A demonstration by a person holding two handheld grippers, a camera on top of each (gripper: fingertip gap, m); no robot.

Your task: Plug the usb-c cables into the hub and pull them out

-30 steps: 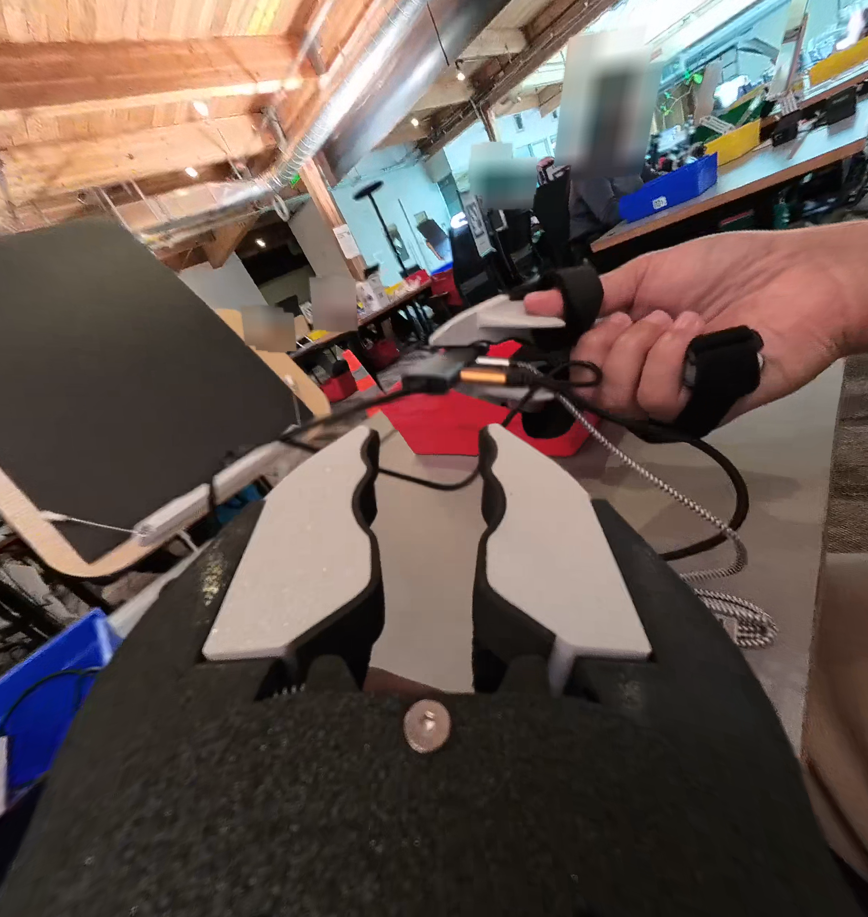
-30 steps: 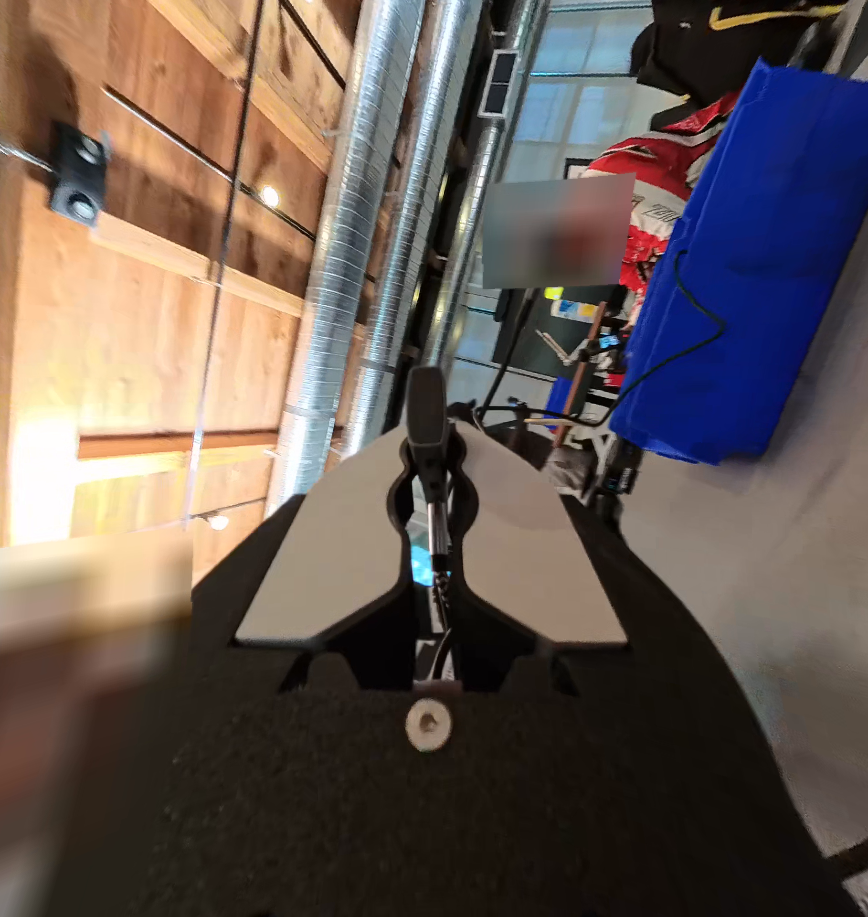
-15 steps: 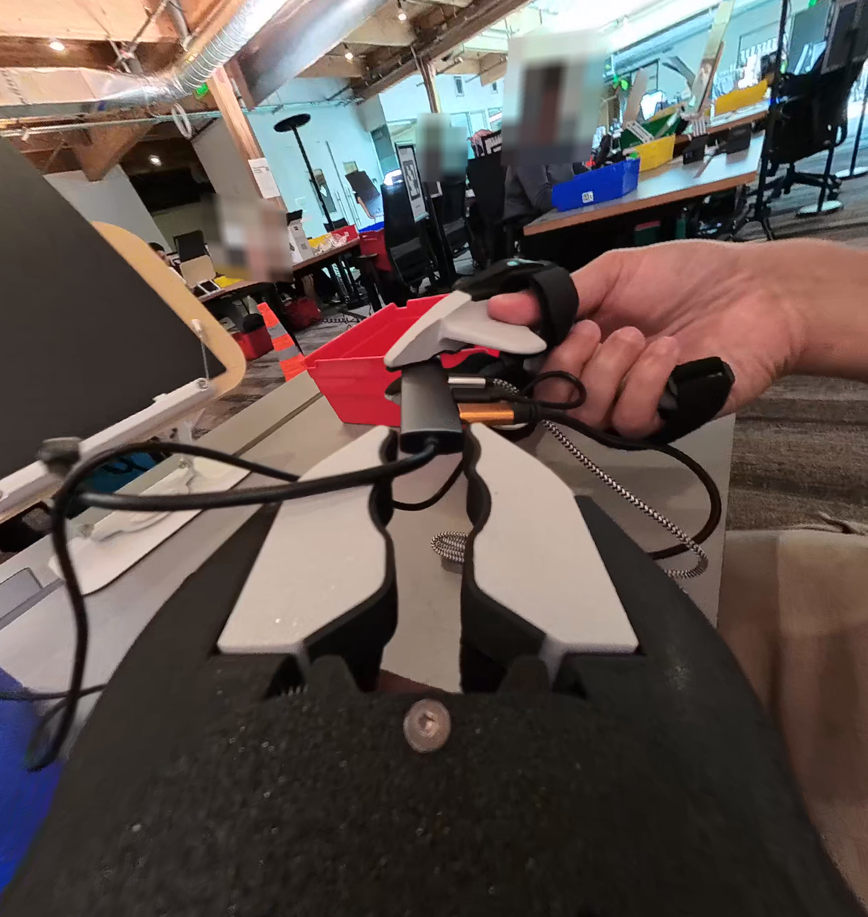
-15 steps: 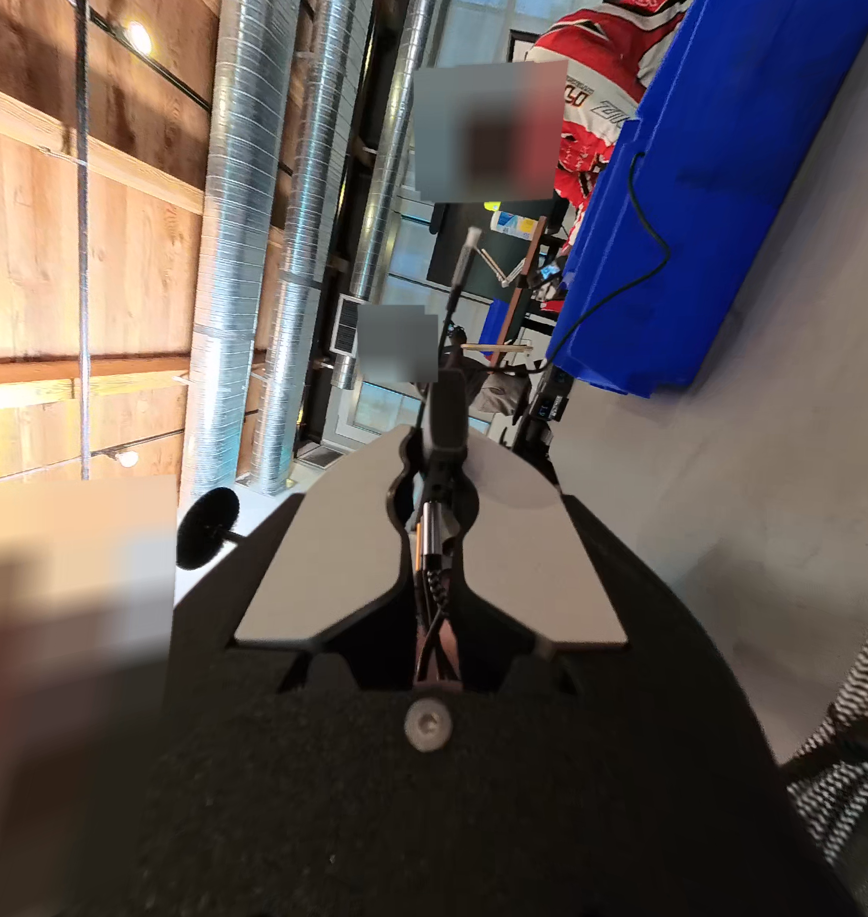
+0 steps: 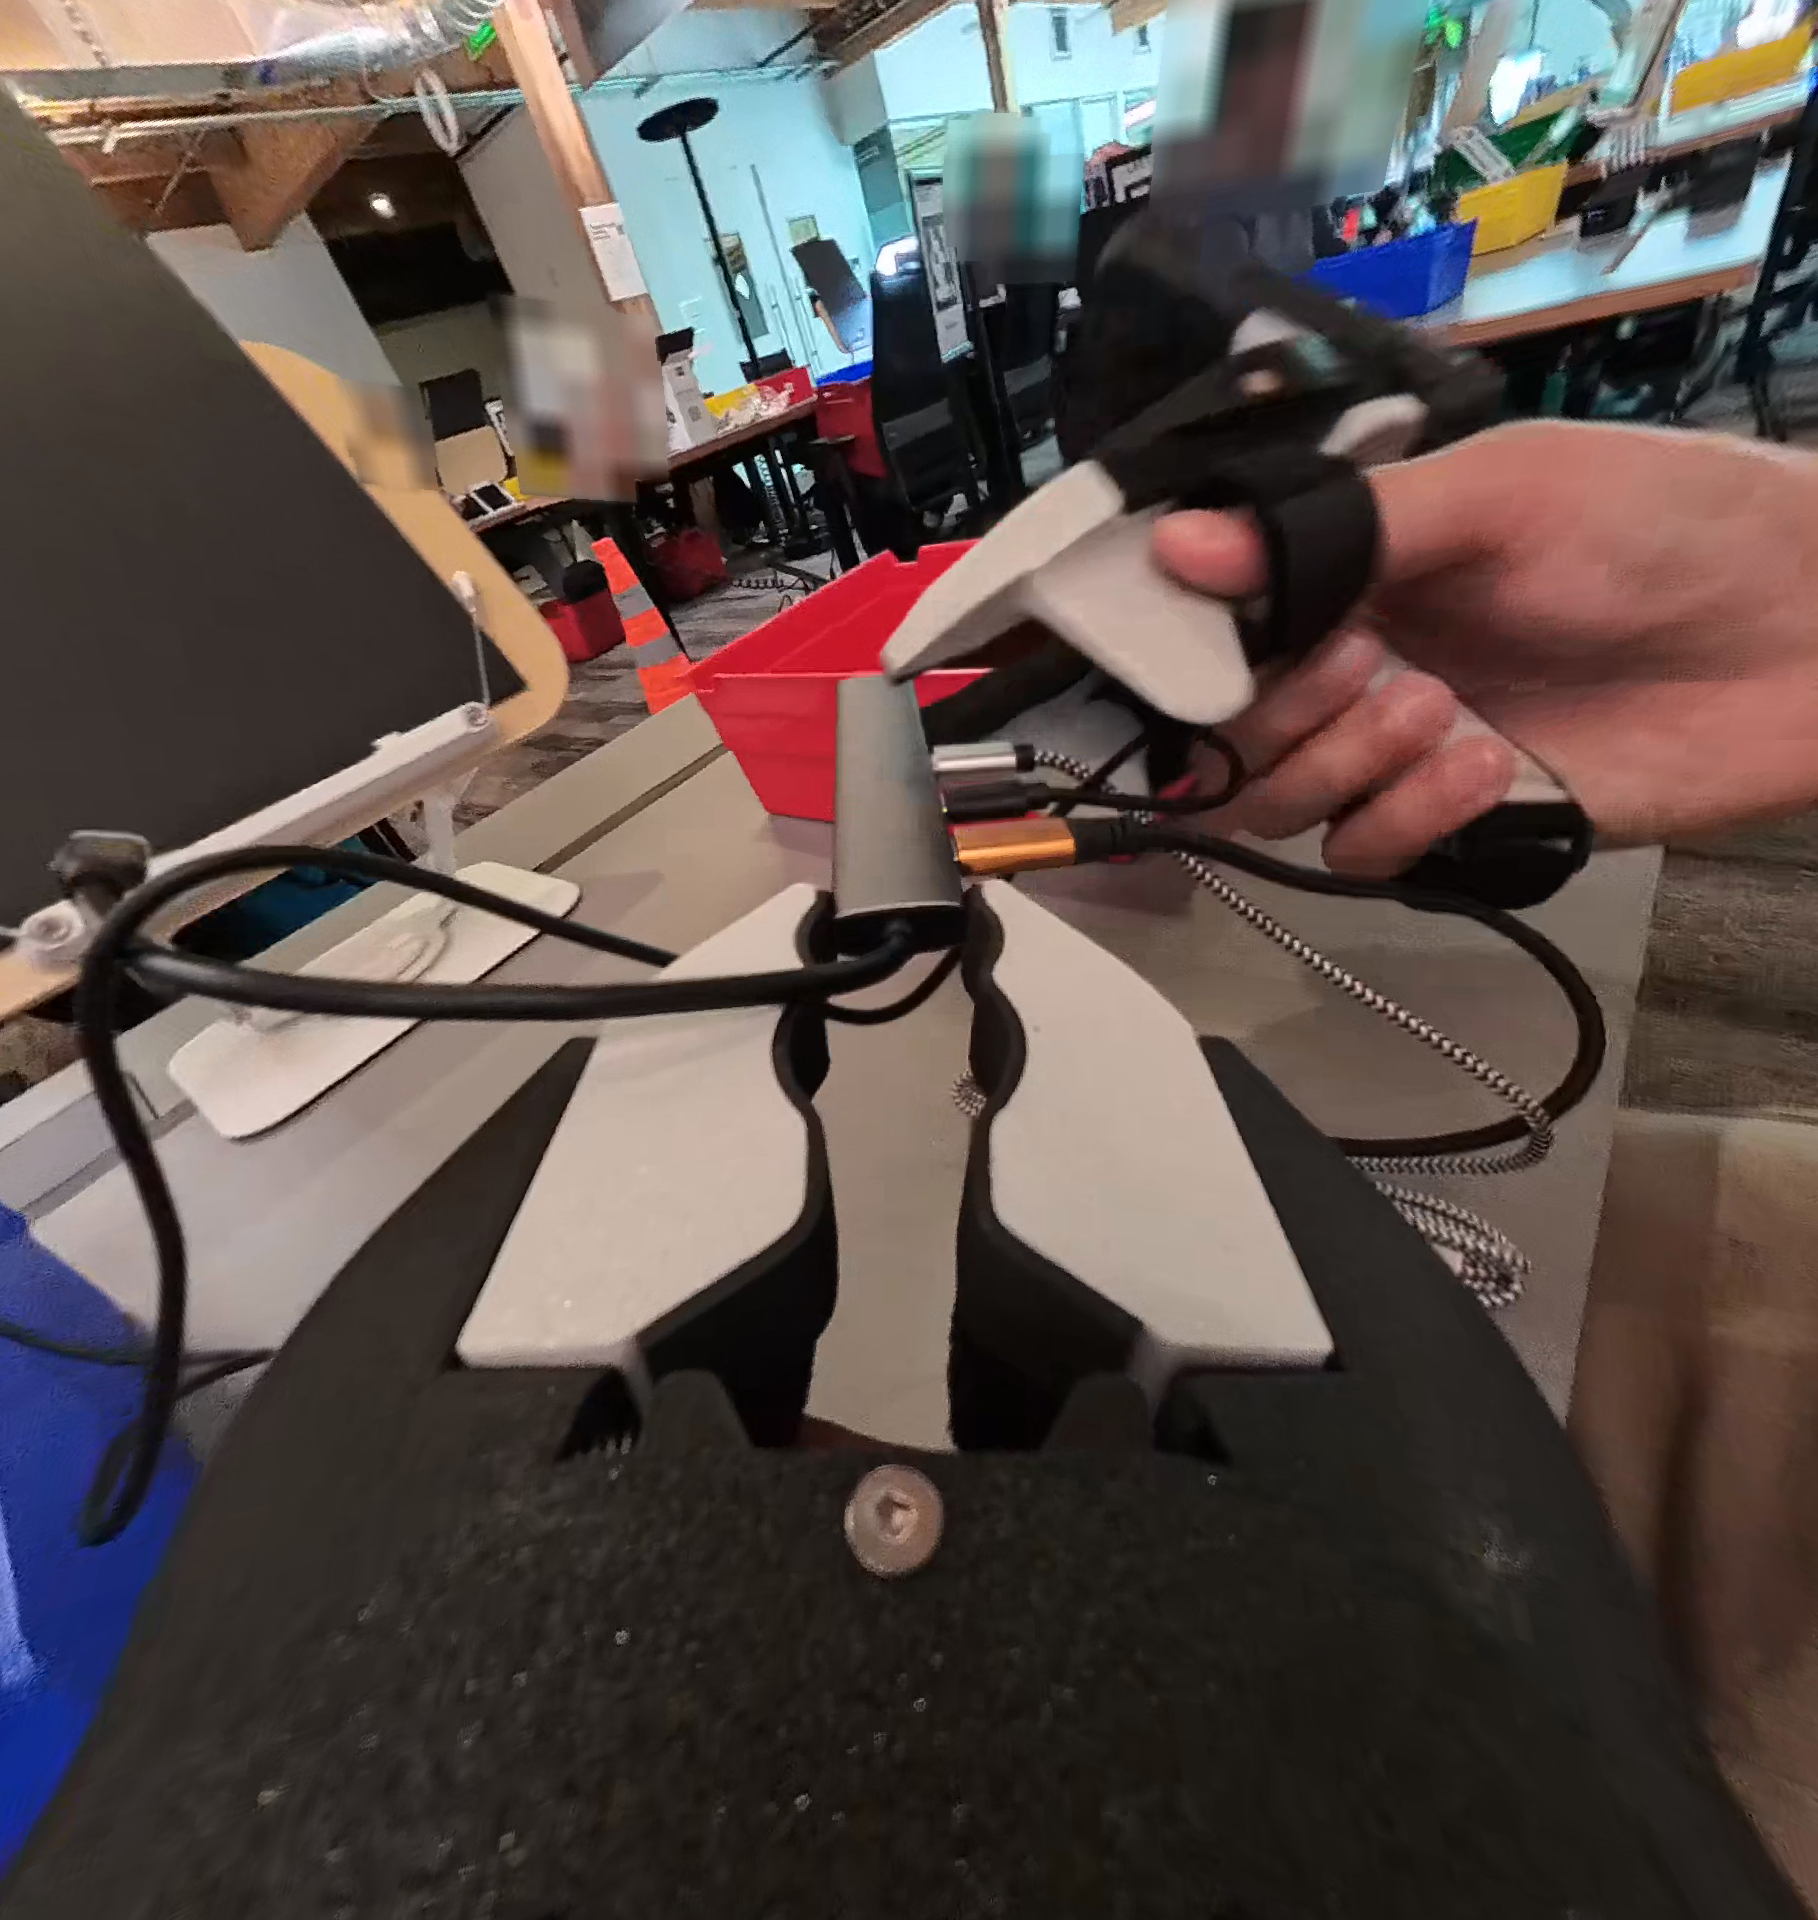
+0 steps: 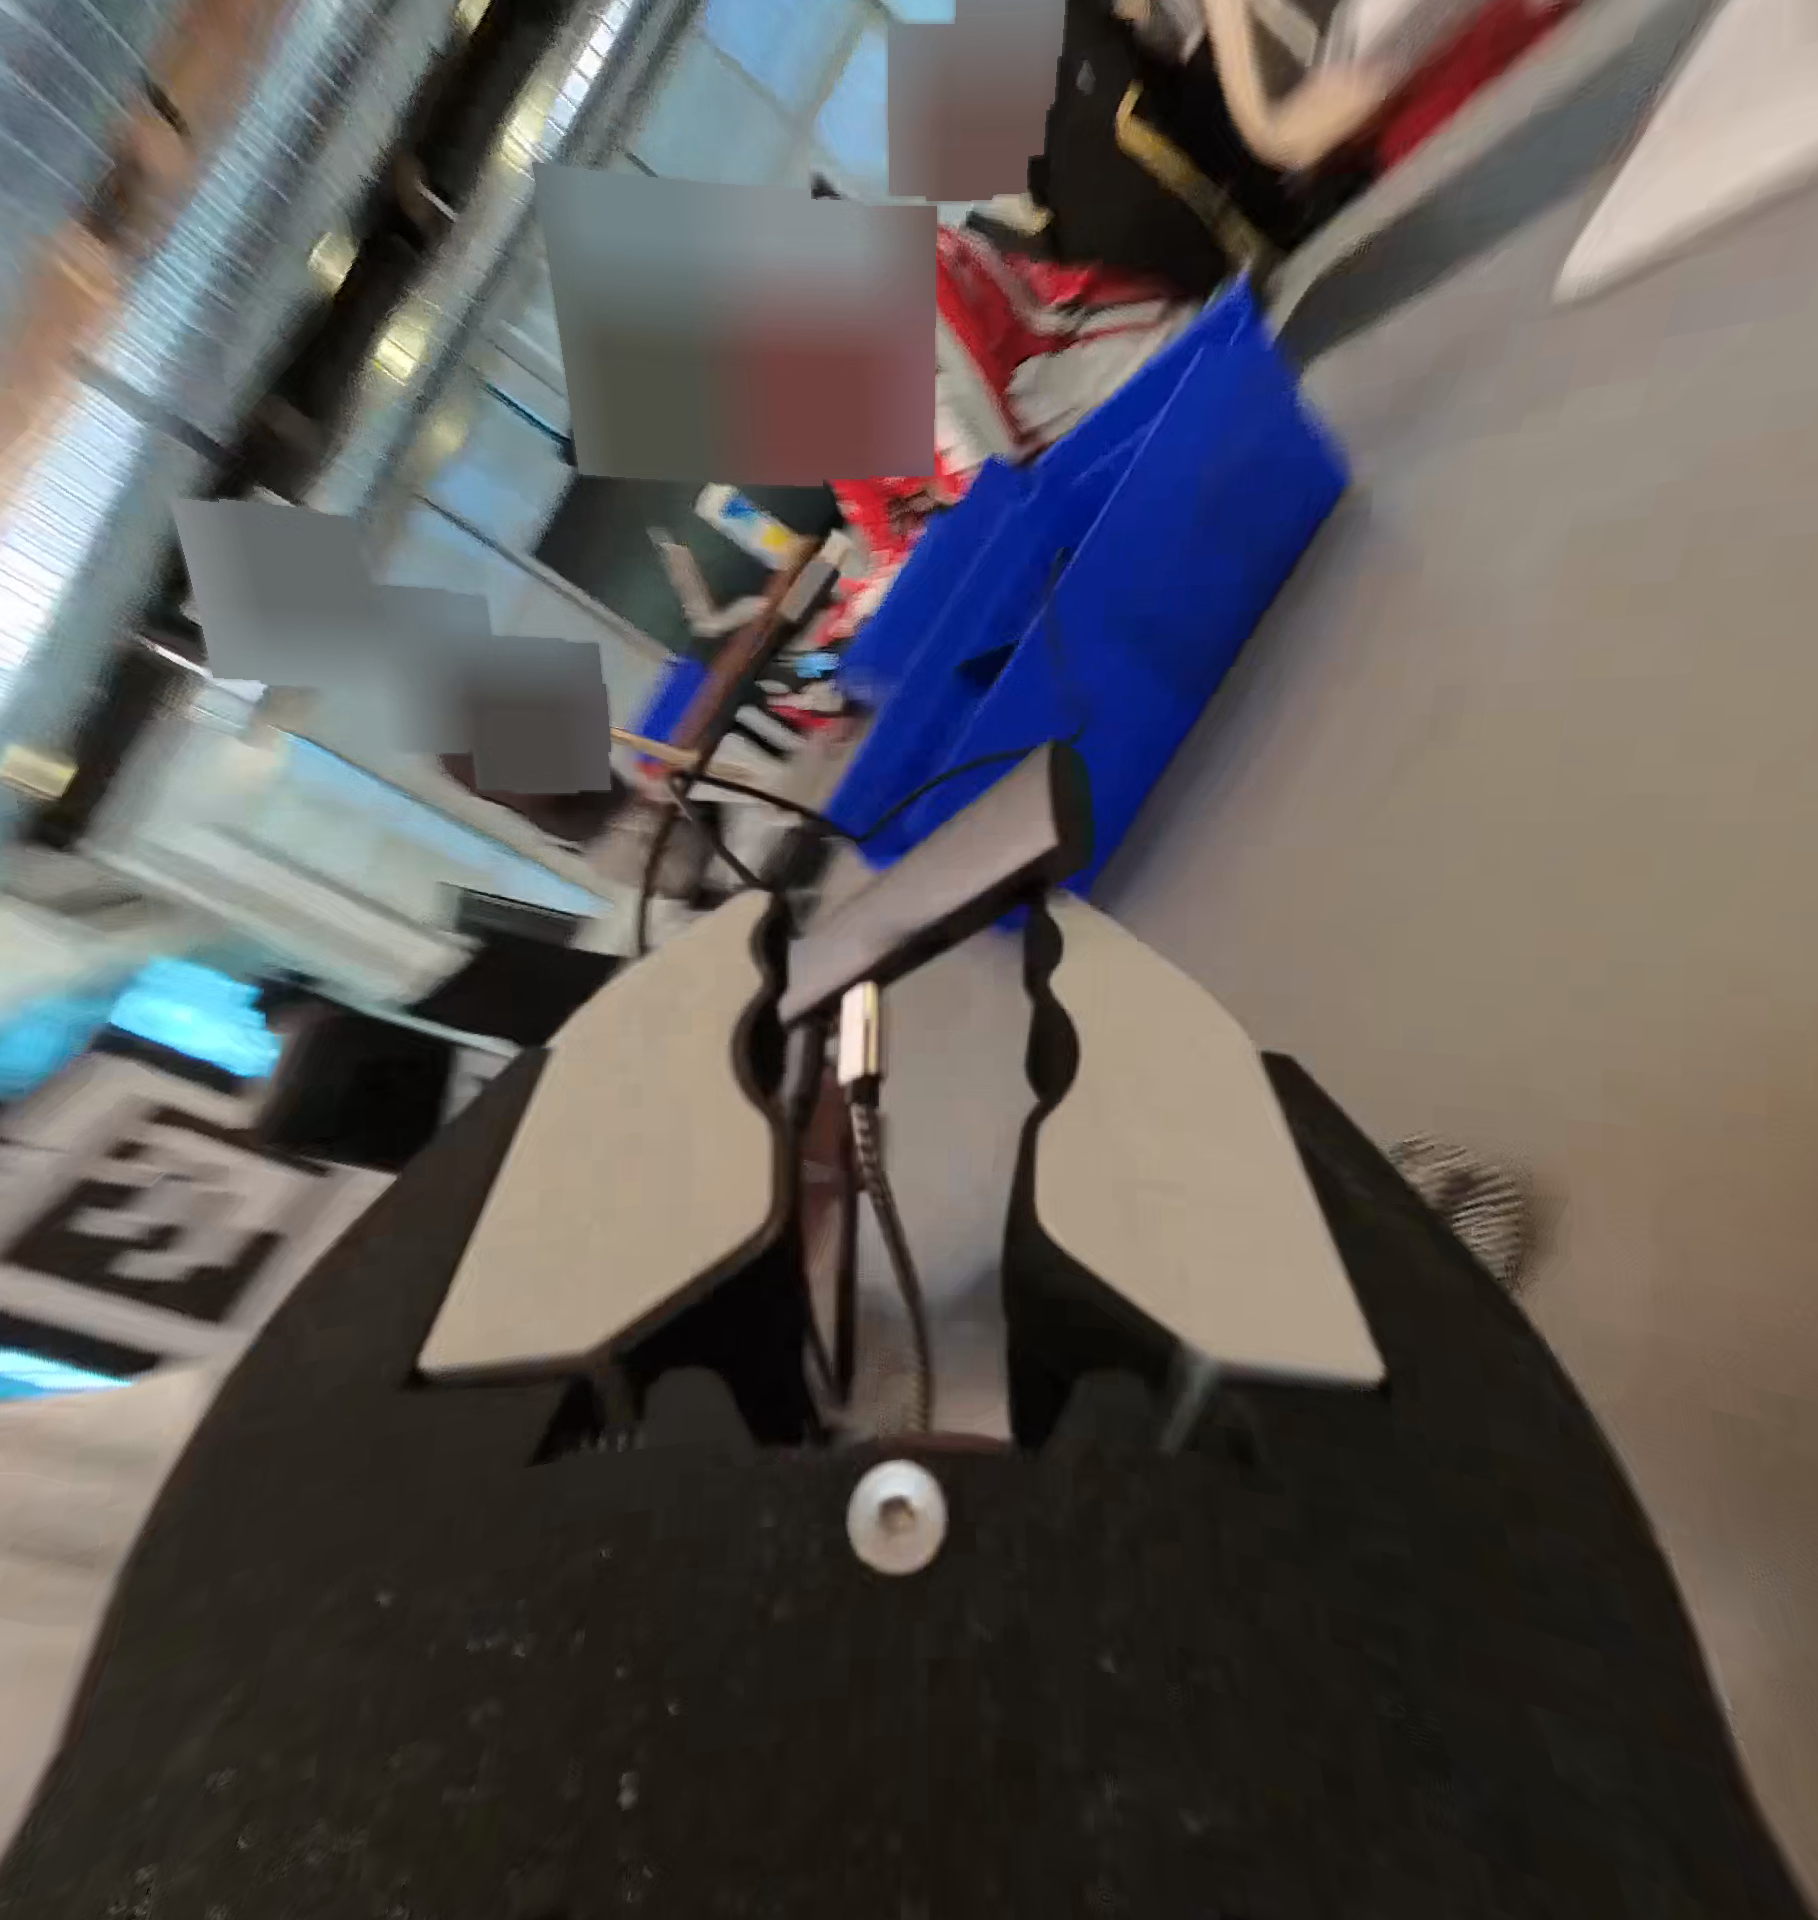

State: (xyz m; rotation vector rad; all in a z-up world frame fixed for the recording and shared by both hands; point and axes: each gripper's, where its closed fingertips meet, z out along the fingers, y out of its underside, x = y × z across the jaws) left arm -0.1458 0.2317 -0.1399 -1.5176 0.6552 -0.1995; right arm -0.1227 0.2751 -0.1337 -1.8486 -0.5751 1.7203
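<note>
A dark grey usb hub (image 5: 889, 800) stands upright at my left gripper's (image 5: 897, 906) tips, which are shut on its lower end. Three plugs sit in its right side: a silver plug (image 5: 978, 758), a black plug (image 5: 993, 800) and an orange plug (image 5: 1014, 844). Their black and braided cables (image 5: 1404, 1049) trail down to the table. The hub's own black cable (image 5: 469, 997) loops left. My right gripper (image 6: 900, 920) is open, and the hub (image 6: 946, 883) lies slanted across its tips with the silver plug (image 6: 860, 1039) between the jaws. In the left wrist view one of its fingers (image 5: 1071, 613) touches the hub's top.
A person's hand (image 5: 1611, 623) holds the right gripper. A red bin (image 5: 801, 686) stands behind the hub on the grey table (image 5: 635, 831). A black panel (image 5: 157, 468) on a white stand (image 5: 365, 997) is at the left. A blue bin (image 5: 11, 1455) (image 6: 1092, 623) stands near it.
My left gripper closed onto the hub's lower end. My right gripper, shut on the hub before, has opened and let go. Both views swung down toward the table.
</note>
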